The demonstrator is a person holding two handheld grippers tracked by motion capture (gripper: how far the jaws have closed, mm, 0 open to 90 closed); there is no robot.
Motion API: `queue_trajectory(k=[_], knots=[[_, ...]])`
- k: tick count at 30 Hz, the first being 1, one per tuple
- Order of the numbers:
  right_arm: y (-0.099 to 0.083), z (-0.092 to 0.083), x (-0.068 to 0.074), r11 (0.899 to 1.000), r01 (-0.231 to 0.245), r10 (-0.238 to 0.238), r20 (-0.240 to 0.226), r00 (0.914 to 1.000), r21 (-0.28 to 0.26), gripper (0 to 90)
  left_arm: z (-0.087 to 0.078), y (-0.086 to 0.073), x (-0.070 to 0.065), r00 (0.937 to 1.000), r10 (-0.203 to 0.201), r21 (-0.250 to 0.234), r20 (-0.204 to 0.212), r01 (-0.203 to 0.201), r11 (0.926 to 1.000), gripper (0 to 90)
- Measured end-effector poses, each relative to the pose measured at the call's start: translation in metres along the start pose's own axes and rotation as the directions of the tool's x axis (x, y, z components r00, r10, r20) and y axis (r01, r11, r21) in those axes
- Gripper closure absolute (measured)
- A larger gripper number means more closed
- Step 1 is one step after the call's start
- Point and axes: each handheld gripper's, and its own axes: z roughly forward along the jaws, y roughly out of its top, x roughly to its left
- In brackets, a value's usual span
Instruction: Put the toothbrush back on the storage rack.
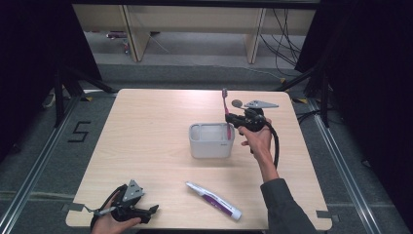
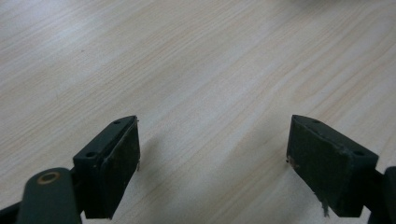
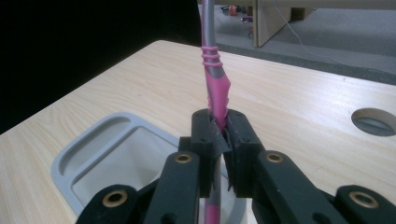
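- the right gripper (image 1: 229,118) was clamped on a pink toothbrush (image 3: 215,88), held upright over the right end of the grey holder (image 1: 210,146).
- the left gripper (image 2: 212,154) stood wide open and empty, well in front of the holder.
- judged remaining: lower and release the toothbrush; the toothpaste (image 1: 213,200) lay on the table in front of the holder.

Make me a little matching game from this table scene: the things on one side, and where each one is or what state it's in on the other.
Things:
1. toothbrush
2. toothpaste tube
3. grey holder
4. left tool

Places or states:
A. lying flat near the front edge of the table
B. open, with nothing between its jaws
C. standing at the middle of the table
D. upright, clamped in the right tool above the holder's right end

Pairs: 1-D, 2-A, 3-C, 4-B
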Motion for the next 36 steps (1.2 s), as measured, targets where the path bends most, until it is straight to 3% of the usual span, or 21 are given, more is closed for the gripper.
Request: queue_trajectory(k=[2, 5, 8, 9, 11, 13, 15, 21, 28, 31, 32, 34, 36], knots=[[-0.002, 0.001, -0.001, 1.000, -0.013, 0.013, 0.000, 0.9999, -0.004, 83.1, 0.000, 0.000, 0.000, 1.0000, -0.001, 0.000, 0.000, 0.001, 1.0000, 16.8], [-0.004, 0.002, -0.003, 1.000, 0.008, -0.008, 0.000, 1.0000, -0.005, 83.1, 0.000, 0.000, 0.000, 1.0000, -0.002, 0.001, 0.000, 0.002, 1.0000, 16.8], [-0.005, 0.002, -0.001, 1.000, -0.028, 0.028, 0.004, 0.9996, 0.002, 83.1, 0.000, 0.000, 0.000, 1.0000, 0.000, 0.002, 0.003, 0.000, 1.0000, 16.8], [-0.006, 0.003, -0.003, 1.000, 0.002, -0.002, -0.001, 1.0000, 0.001, 83.0, 0.000, 0.000, 0.000, 1.0000, -0.001, -0.001, -0.001, 0.001, 1.0000, 16.8], [-0.006, 0.003, -0.003, 1.000, 0.012, -0.012, 0.006, 0.9999, 0.007, 83.0, 0.000, 0.000, 0.000, 1.0000, -0.002, 0.000, 0.001, 0.002, 1.0000, 16.9], [-0.009, 0.005, -0.002, 1.000, -0.019, 0.019, -0.003, 0.9998, 0.005, 82.9, 0.000, 0.000, 0.000, 1.0000, -0.002, -0.001, 0.001, 0.002, 1.0000, 16.8], [-0.010, 0.006, -0.004, 1.000, 0.005, -0.005, 0.001, 1.0000, 0.010, 82.9, 0.000, 0.000, 0.000, 1.0000, -0.004, -0.001, 0.001, 0.004, 1.0000, 16.8], [-0.012, 0.006, -0.002, 1.000, -0.013, 0.013, 0.004, 0.9999, 0.020, 82.5, 0.000, 0.000, 0.000, 1.0000, -0.001, 0.000, 0.000, 0.001, 1.0000, 16.9], [-0.013, 0.006, -0.005, 1.000, 0.027, -0.027, 0.016, 0.9995, 0.011, 81.2, 0.000, 0.000, 0.000, 1.0000, 0.000, 0.001, 0.000, 0.000, 1.0000, 16.8], [-0.012, 0.005, -0.004, 1.000, 0.006, -0.007, 0.019, 0.9998, 0.016, 78.2, 0.000, 0.000, -0.001, 1.0000, 0.001, 0.000, 0.002, -0.001, 1.0000, 16.8], [-0.012, 0.005, -0.004, 1.000, -0.003, 0.003, 0.000, 1.0000, 0.011, 78.3, 0.001, 0.000, -0.001, 1.0000, 0.002, 0.000, 0.003, -0.002, 1.0000, 16.8], [-0.012, 0.004, -0.005, 0.999, 0.038, -0.039, 0.027, 0.9989, 0.005, 78.4, 0.001, 0.000, 0.000, 1.0000, 0.008, 0.003, 0.004, -0.008, 1.0000, 16.8], [-0.012, 0.004, -0.004, 0.999, 0.039, -0.039, 0.026, 0.9989, 0.006, 78.2, 0.001, 0.000, 0.000, 0.9999, 0.011, 0.006, 0.006, -0.011, 0.9999, 16.8]])
